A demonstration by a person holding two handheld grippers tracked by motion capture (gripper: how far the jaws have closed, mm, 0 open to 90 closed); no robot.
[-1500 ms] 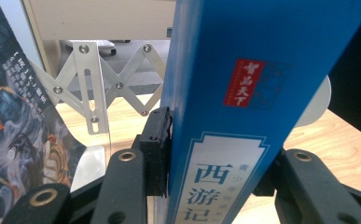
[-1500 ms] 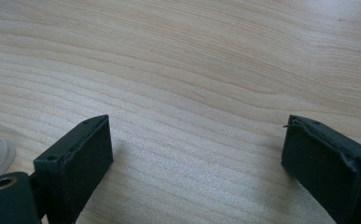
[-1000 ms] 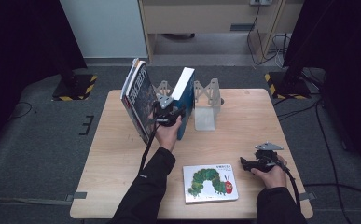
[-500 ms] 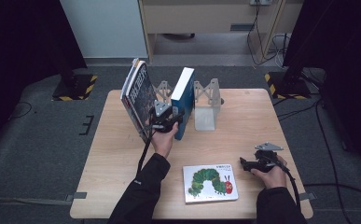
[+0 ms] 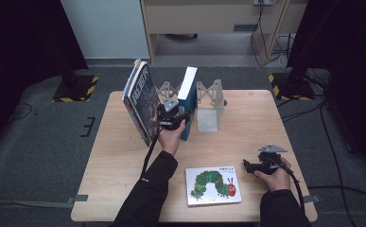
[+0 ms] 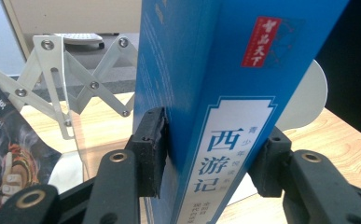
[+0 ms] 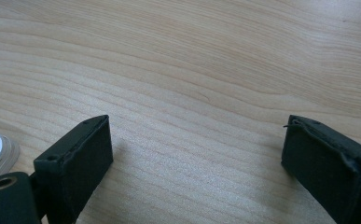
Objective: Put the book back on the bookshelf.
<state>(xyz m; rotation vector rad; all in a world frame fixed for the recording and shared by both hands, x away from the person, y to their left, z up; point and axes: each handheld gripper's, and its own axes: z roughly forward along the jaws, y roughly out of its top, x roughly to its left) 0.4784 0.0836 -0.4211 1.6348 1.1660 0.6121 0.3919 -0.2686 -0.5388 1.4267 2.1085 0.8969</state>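
A tall blue book [image 5: 188, 94] stands upright on the table's far middle, its spine [image 6: 225, 93] with white Chinese lettering facing me. My left gripper [image 5: 172, 115] is shut on it: one pad [image 6: 151, 149] presses the left cover and the other pad [image 6: 269, 161] the right side. A dark illustrated book [image 5: 140, 101] leans to its left. A picture book with a green caterpillar [image 5: 213, 185] lies flat near the front edge. To its right my right gripper [image 5: 248, 166] rests low over bare wood, jaws [image 7: 197, 158] open with nothing between them.
A white scissor-lattice book rack [image 5: 209, 101] with clear end plates stands right behind and beside the blue book [image 6: 71, 79]. The wooden table [image 5: 247, 118] has free room at right and front left. Dark floor surrounds it.
My left hand has shifted slightly nearer along the blue book, which stays upright. The right gripper has kept still.
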